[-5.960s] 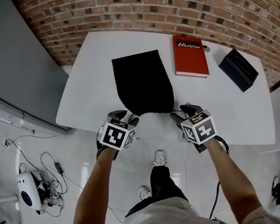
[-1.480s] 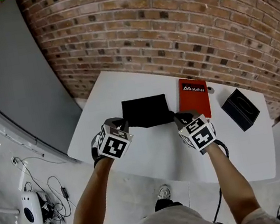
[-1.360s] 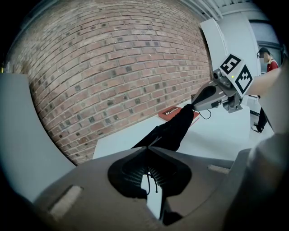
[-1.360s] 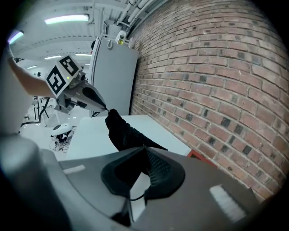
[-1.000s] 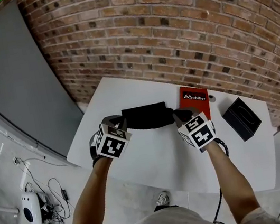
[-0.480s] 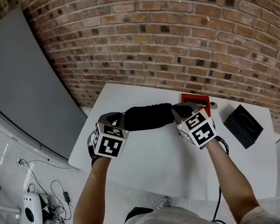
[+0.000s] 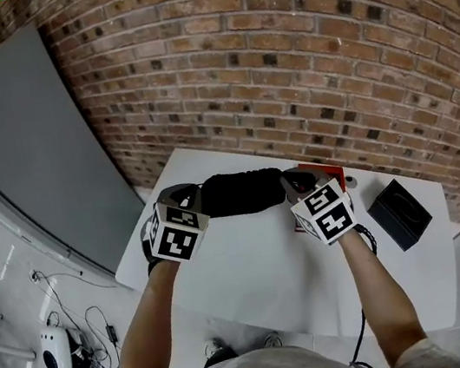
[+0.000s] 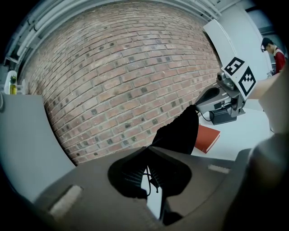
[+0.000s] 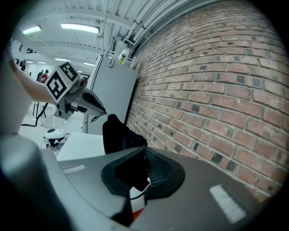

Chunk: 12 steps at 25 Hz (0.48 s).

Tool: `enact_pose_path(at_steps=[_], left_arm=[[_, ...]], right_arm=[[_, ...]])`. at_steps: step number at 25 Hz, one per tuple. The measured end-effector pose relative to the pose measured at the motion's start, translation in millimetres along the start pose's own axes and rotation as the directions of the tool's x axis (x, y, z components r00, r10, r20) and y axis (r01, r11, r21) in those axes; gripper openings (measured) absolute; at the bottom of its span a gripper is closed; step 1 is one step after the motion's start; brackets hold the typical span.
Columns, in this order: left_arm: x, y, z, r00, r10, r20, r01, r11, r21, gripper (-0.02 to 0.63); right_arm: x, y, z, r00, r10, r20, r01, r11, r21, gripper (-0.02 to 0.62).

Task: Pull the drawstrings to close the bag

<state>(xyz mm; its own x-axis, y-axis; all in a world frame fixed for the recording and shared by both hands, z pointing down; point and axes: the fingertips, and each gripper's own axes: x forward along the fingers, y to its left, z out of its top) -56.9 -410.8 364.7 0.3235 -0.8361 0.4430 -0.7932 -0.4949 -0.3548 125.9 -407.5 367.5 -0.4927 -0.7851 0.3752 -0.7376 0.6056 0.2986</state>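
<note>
Bag (image 7: 243,192) raised off table (image 7: 253,263), before brick wall (image 7: 278,56).

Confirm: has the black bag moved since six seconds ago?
Yes. The bag is now lifted off the table and bunched, held higher than the red book; earlier it lay flat on the table beside that book.

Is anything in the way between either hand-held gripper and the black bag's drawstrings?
Nothing visible. The left hand-held gripper and the right hand-held gripper are each shut on a drawstring, with the black bag hanging between them.
</note>
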Motion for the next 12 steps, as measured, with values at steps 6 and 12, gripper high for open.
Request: enact_pose_path(at_steps=[6,12], left_arm=[[1,22,17,0.999,-0.009,0.049,0.008,1.000,0.015,0.011],[3,39,40,0.991,-0.040,0.130,0.032,0.997,0.066,0.011]], right_arm=[[2,-6,23,0.998,-0.053,0.016,0.053,0.999,-0.005,0.008],[0,-11,43,0.992,-0.127,0.027,0.127,0.992,-0.008,0.008]])
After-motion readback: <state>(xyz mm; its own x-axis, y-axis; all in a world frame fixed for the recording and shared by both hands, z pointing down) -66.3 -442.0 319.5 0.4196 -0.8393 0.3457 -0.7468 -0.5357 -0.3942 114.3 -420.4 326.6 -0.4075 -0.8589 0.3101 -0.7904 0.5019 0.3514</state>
